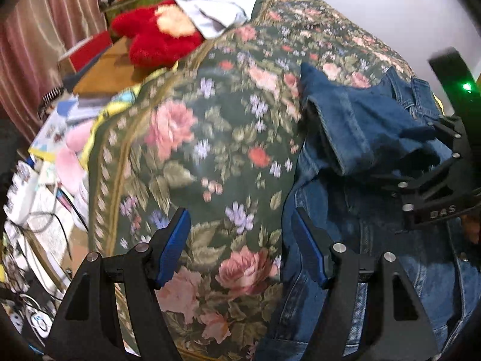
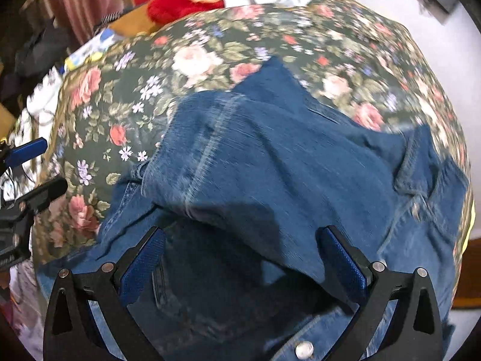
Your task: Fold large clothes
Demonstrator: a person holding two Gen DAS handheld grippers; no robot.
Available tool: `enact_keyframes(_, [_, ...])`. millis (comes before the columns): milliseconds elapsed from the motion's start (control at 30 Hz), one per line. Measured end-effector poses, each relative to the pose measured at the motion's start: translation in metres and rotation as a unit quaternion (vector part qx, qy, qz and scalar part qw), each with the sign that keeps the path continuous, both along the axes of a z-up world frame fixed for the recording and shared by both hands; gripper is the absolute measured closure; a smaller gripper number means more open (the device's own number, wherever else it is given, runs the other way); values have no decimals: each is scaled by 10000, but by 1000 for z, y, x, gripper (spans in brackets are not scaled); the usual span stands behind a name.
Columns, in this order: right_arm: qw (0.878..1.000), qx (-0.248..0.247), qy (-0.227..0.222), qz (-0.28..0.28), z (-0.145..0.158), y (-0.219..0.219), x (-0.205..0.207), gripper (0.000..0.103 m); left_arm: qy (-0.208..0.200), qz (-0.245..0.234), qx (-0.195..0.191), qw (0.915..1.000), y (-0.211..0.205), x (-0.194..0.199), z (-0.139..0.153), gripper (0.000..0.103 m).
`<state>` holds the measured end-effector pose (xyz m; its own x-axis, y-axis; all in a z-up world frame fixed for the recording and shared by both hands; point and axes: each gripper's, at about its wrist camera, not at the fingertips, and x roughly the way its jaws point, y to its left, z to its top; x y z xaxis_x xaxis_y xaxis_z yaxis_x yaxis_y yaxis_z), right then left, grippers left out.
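Observation:
A blue denim jacket (image 2: 270, 162) lies on a bed covered by a dark green floral bedspread (image 1: 210, 126). In the left wrist view the jacket (image 1: 360, 156) lies at the right, with a folded sleeve or flap on top. My left gripper (image 1: 240, 240) is open and empty, hovering over the bedspread at the jacket's left edge. My right gripper (image 2: 243, 258) is open, right over the jacket, with a raised fold of denim between and above its fingers. The right gripper also shows in the left wrist view (image 1: 433, 162), and the left gripper's fingers (image 2: 30, 168) show at the left edge of the right wrist view.
A red plush toy (image 1: 156, 39) and a white cloth (image 1: 216, 15) lie at the head of the bed. Left of the bed are a wooden surface (image 1: 105, 69), papers, cables and clutter (image 1: 39, 186). A pink curtain (image 1: 27, 39) hangs at the far left.

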<state>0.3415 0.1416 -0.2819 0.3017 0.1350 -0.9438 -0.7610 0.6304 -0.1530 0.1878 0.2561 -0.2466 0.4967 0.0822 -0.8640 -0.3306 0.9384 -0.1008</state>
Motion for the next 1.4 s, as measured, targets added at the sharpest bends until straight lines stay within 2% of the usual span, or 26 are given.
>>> enact_keyframes(233, [9962,-602,-468,429,-35,31,-1,3,141,127,-262,9995,6,-5,-21,34])
enact_keyframes(333, [9969,-427,-513,415,-31,33,1,20,156,147,-257,9994,6,-6,-24,34])
enact_keyframes(400, [9981,-125,-424,418,-23,31,2,38,167,138,-219,9995,5,-7,-24,34])
enact_keyframes(433, [9984,2,-384,416,-20,31,2,44,170,133,-199,9996,4,-7,-23,34])
enact_keyframes(500, [9986,292,-225,378,-13,29,2,64,159,121,-158,9997,2,-8,-21,34])
enact_keyframes(600, [9974,688,29,226,-3,24,4,77,70,85,-119,9999,-1,-8,-14,34])
enact_keyframes(900, [9894,1398,363,-163,29,-14,11,81,-206,-171,-48,9996,-21,12,12,34])
enact_keyframes(1033, [9841,1689,487,-266,43,-34,13,81,-168,-297,-36,9994,-34,38,12,34])
enact_keyframes(1133, [9816,1845,342,-347,52,-46,15,83,49,-287,-56,9996,-45,54,4,34])
enact_keyframes(1267, [9749,2146,91,-579,71,-74,22,85,98,-471,-213,9986,-57,74,4,34])
enact_keyframes(1400, [9652,2434,-257,-922,95,-109,30,85,42,-629,-59,9980,-72,96,16,34])
